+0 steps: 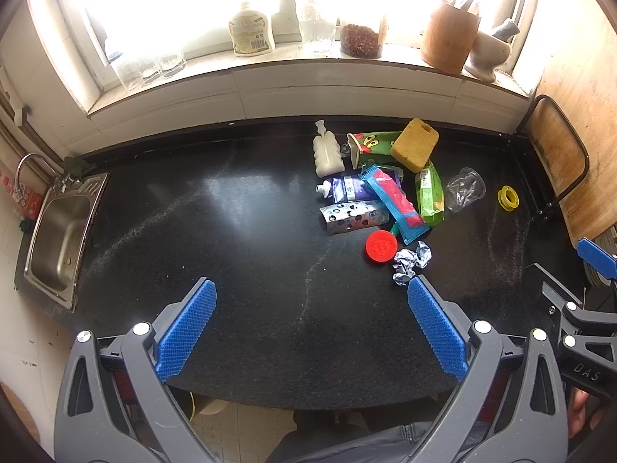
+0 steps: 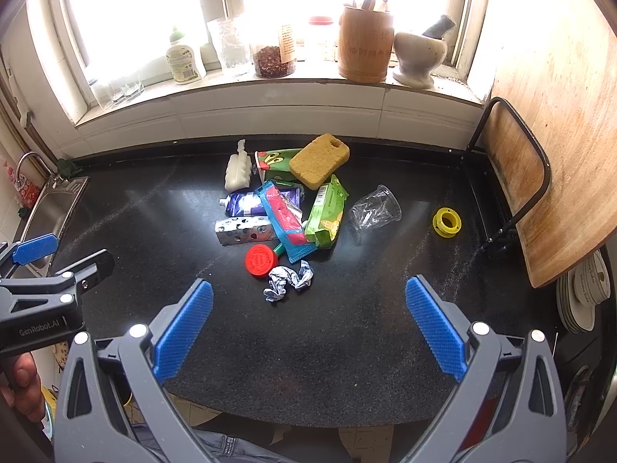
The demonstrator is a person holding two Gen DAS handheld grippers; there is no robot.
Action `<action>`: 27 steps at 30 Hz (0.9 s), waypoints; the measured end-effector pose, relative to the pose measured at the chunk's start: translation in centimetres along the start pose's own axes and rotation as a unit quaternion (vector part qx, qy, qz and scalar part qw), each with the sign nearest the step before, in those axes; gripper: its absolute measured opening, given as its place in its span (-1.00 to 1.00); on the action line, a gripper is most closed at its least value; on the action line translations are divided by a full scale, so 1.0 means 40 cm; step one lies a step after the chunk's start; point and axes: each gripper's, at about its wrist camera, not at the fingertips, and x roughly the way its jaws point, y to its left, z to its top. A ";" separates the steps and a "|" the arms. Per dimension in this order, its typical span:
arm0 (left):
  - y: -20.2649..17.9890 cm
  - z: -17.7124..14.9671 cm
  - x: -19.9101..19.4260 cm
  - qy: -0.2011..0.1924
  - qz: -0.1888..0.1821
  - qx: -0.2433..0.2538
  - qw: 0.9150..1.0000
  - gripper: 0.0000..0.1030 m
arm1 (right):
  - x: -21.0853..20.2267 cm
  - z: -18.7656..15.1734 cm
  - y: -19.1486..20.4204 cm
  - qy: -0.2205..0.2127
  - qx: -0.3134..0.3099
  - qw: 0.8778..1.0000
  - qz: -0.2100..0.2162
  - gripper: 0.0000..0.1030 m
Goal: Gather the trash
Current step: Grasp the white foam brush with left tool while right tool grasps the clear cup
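Observation:
A heap of trash lies on the black counter point(image 2: 154, 231): crumpled foil point(image 2: 287, 279) point(image 1: 410, 262), a red lid point(image 2: 263, 259) point(image 1: 381, 246), a pink and blue wrapper point(image 2: 285, 220) point(image 1: 395, 200), a green packet point(image 2: 326, 212), a spotted silver wrapper point(image 2: 243, 230), a purple tube point(image 2: 246, 202), a white bottle point(image 2: 238, 171), a clear plastic cup point(image 2: 376, 208) and a yellow sponge point(image 2: 319, 160). My left gripper point(image 1: 310, 324) is open and empty, near the front edge, left of the heap. My right gripper point(image 2: 308, 324) is open and empty, just in front of the foil.
A steel sink point(image 1: 61, 231) sits at the counter's left end. A yellow tape roll point(image 2: 446, 222) lies right of the cup. A wooden board in a rack point(image 2: 513, 169) stands at the right. Jars, a bamboo holder and a mortar point(image 2: 420, 54) line the windowsill. Stacked plates point(image 2: 586, 293) sit far right.

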 end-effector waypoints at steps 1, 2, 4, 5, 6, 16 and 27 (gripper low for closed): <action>-0.001 0.001 0.003 0.001 0.000 0.000 1.000 0.88 | 0.002 0.003 -0.002 0.000 0.000 1.000 0.001 0.89; -0.002 0.002 0.007 0.003 0.001 -0.001 1.000 0.88 | 0.004 0.006 -0.006 -0.001 0.000 1.000 0.001 0.89; 0.009 0.012 0.018 0.006 0.000 0.000 1.000 0.88 | 0.013 0.013 -0.017 -0.002 0.000 1.000 0.000 0.89; 0.009 0.015 0.025 0.006 0.000 0.001 1.000 0.88 | 0.021 0.015 -0.026 -0.002 0.000 1.000 0.001 0.89; 0.009 0.019 0.035 0.008 0.001 0.002 1.000 0.88 | 0.027 0.018 -0.034 -0.002 -0.001 1.000 0.000 0.89; 0.001 0.166 0.271 0.029 -0.007 -0.004 1.000 0.88 | 0.200 0.053 -0.207 0.024 0.047 0.999 -0.013 0.89; -0.025 0.348 0.663 0.069 -0.029 -0.011 0.997 0.84 | 0.525 0.127 -0.305 0.078 0.065 0.995 -0.002 0.76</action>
